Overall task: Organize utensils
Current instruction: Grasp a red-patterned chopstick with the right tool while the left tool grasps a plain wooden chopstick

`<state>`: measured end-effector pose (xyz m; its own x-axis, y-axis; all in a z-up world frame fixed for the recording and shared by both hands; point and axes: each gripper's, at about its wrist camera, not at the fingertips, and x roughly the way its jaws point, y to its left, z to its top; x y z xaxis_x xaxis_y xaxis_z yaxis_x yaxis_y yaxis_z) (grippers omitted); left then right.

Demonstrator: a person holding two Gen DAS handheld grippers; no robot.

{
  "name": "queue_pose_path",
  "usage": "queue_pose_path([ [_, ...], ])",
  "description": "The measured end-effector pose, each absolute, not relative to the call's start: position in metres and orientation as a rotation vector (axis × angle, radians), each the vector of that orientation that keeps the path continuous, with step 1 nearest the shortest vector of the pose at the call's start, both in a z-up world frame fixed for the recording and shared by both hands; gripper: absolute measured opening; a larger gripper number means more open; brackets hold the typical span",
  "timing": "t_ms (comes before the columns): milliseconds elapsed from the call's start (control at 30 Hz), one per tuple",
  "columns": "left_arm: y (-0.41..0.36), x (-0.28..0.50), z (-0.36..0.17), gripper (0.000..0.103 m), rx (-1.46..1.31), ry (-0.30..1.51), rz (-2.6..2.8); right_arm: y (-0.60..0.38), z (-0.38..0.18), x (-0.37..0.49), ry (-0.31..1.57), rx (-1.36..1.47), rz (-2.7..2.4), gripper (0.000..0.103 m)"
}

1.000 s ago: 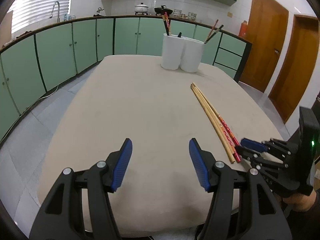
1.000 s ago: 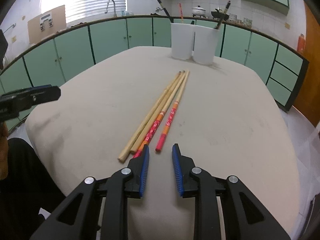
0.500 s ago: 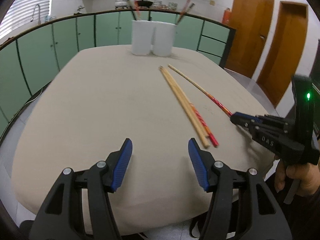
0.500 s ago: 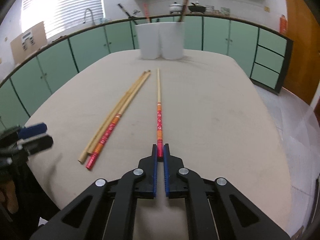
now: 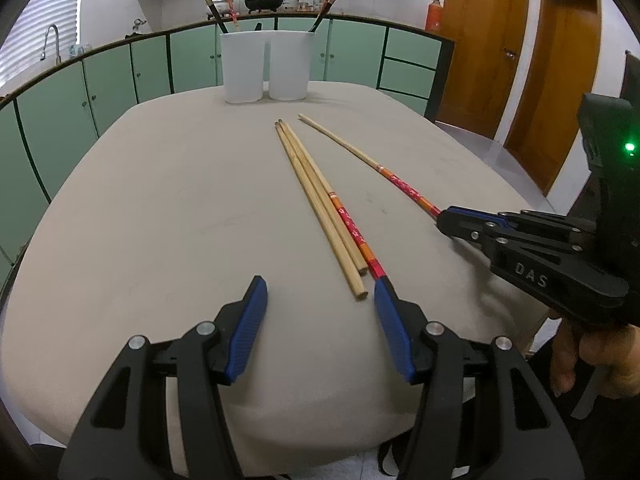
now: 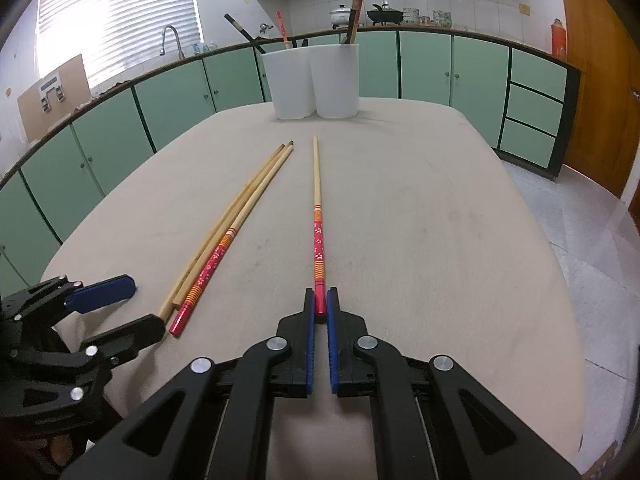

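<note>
Our right gripper (image 6: 321, 305) pinches only the red chopstick (image 6: 319, 240) end; it could pivot loose when lifted. Left gripper (image 5: 320, 316), lower centre, gapes empty.

Green cabinets (image 6: 424, 68), wooden doors (image 5: 484, 40), sink faucet (image 6: 172, 40), window blinds (image 6: 116, 12)

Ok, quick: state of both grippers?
Left gripper: open, holding nothing.
Right gripper: shut on the red chopstick.
</note>
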<state>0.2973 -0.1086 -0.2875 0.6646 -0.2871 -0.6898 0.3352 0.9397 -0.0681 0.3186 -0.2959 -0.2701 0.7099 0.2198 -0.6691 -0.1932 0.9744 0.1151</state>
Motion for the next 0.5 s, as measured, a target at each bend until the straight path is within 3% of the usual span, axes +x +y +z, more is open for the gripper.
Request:
queue_pose_path([
  [100,-0.109,0.298,-0.288,0.046,0.068,0.757,-0.337,-0.296,-0.27,0.318,0.745,0.036,0.228,0.006],
  [267,-0.101,0.299,-0.288,0.006,0.042,0.735,-0.325,-0.29,-0.27,0.317,0.738,0.017,0.218,0.006],
  [500,-0.08,0.298,-0.289,0.006,-0.01,0.707,-0.193,-0.282,-0.27,0.312,0.72,0.001,0.159,0.006],
])
